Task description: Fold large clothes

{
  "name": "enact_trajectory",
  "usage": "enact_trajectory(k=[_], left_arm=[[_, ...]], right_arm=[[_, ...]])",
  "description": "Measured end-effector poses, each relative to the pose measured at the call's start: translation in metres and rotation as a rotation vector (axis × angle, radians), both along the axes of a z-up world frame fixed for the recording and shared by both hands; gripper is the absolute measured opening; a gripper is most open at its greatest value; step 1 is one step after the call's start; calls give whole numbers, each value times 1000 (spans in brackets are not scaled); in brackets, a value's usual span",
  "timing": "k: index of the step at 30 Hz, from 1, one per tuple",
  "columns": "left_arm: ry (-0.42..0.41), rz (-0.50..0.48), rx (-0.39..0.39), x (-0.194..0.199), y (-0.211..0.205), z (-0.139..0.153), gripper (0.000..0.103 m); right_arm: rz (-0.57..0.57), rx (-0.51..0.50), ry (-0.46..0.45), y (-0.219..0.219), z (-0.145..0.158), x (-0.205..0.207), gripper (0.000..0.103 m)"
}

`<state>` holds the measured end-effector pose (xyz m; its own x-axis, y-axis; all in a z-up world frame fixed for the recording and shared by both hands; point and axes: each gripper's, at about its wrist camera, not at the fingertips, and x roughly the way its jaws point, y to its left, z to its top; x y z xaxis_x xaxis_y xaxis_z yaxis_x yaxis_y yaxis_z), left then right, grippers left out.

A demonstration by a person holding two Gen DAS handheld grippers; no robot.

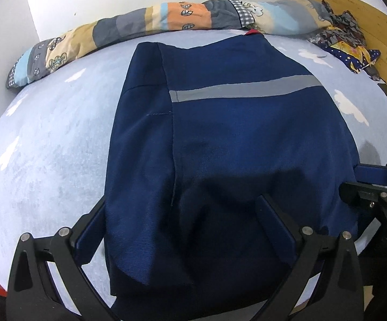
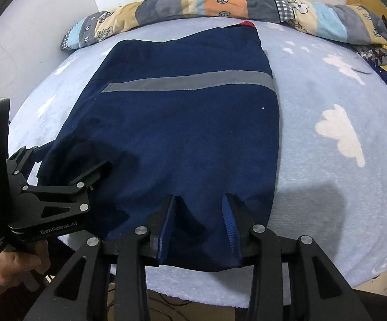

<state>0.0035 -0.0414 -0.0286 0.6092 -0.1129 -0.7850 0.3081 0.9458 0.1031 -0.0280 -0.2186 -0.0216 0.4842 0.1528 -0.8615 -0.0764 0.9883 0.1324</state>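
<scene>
My 2 grippers sit at the near hem of the navy garment [image 2: 182, 133] spread on the pale blue bed [image 2: 327, 160], my right gripper [image 2: 201, 227] half open with cloth bunched between its fingers, my left gripper [image 1: 185, 224] spread wide, one finger hidden beneath the fabric, so its grip is unclear.

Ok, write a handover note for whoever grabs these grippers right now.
Left gripper: spread wide, near-left part of the navy garment draped between its fingers; grip unclear.
Right gripper: partly closed, near hem bunched between its fingers.
Garment: flat on the light blue bed sheet, narrowed into a panel, grey stripe across the far half.
Done: sides appear folded in.
Left: probably fold the near hem toward the far edge.
</scene>
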Motion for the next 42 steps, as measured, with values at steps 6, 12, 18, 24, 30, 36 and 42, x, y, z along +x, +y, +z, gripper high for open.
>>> enact_trajectory(k=[6, 12, 18, 24, 30, 36, 42], left_arm=[[-10, -1, 1, -2, 1, 0, 103], [2, 13, 5, -4, 1, 2, 103], [6, 28, -1, -7, 5, 1, 103], [-4, 19, 1, -6, 5, -3, 103], [-9, 17, -4, -7, 6, -5, 103], [-11, 21, -4, -9, 6, -3, 103], [-21, 21, -23, -14, 12, 15, 103]], right_arm=[[13, -35, -19, 8, -1, -4, 41], [-8, -24, -72, 8, 15, -17, 40], [-31, -22, -59, 9, 12, -26, 40], [-28, -30, -22, 9, -1, -15, 41], [-19, -32, 4, 11, -11, -10, 42], [-7, -34, -5, 11, -12, -12, 42], [-12, -27, -112, 15, 15, -29, 54]])
